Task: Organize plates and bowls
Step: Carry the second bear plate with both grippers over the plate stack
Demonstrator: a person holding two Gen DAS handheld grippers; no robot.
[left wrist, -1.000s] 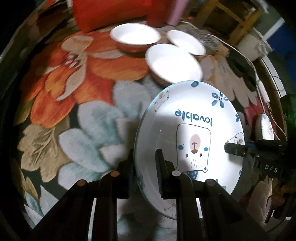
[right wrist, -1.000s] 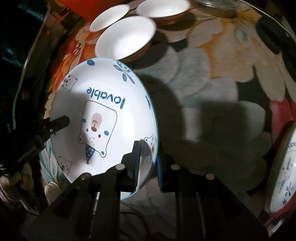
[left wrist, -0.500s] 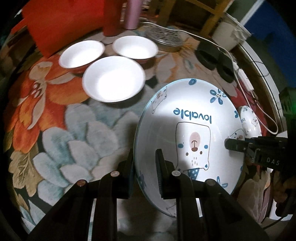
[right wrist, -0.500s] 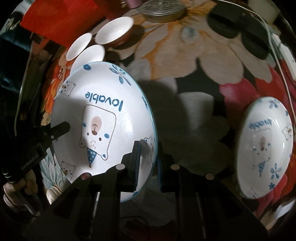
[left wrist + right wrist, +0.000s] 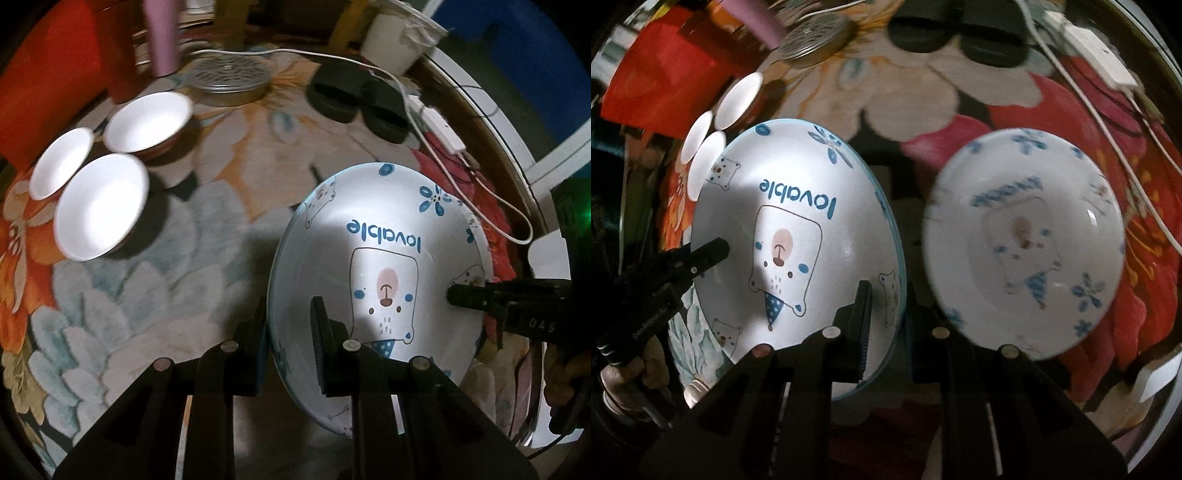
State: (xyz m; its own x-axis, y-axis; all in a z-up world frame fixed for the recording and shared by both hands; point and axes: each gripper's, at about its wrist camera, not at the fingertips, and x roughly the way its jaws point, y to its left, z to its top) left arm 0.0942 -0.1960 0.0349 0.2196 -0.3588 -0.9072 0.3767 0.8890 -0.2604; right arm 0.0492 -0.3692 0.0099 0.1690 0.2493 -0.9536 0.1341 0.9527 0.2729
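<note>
Carried sideways since before, bear plate (image 5: 384,254) — both jaws clamped on opposite rims — nears second plate (image 5: 1023,240).

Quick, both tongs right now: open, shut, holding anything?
Left tongs: shut on the rim of the bear plate.
Right tongs: shut on the opposite rim of the same bear plate, held clear of the floral cloth.
</note>
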